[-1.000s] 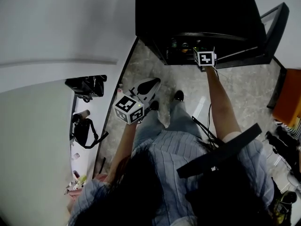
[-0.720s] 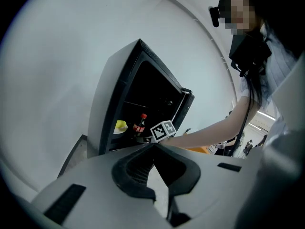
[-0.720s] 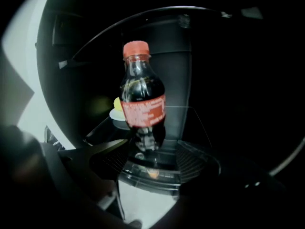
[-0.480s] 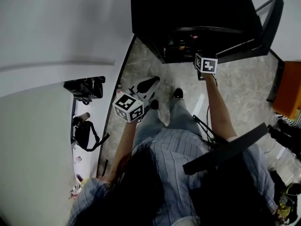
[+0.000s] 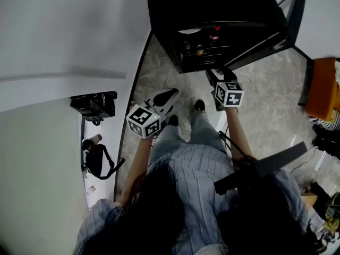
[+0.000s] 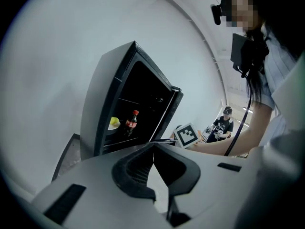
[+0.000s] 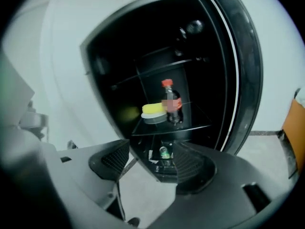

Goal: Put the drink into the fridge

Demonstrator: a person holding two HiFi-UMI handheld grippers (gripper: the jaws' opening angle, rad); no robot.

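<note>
Beneath drink [image 7: 172, 104], indistinct greenish item [image 7: 164, 152].

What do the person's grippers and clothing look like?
The left gripper and right gripper have pale grey bodies, black ribbed jaws and a white cube with black square markers each. The person wears a blue-grey striped shirt. A thin black cable hangs by the right arm.

Dark bottle [image 7: 172, 104] with red cap, upright on a shelf inside the black fridge [image 7: 109, 56], door open at right.
</note>
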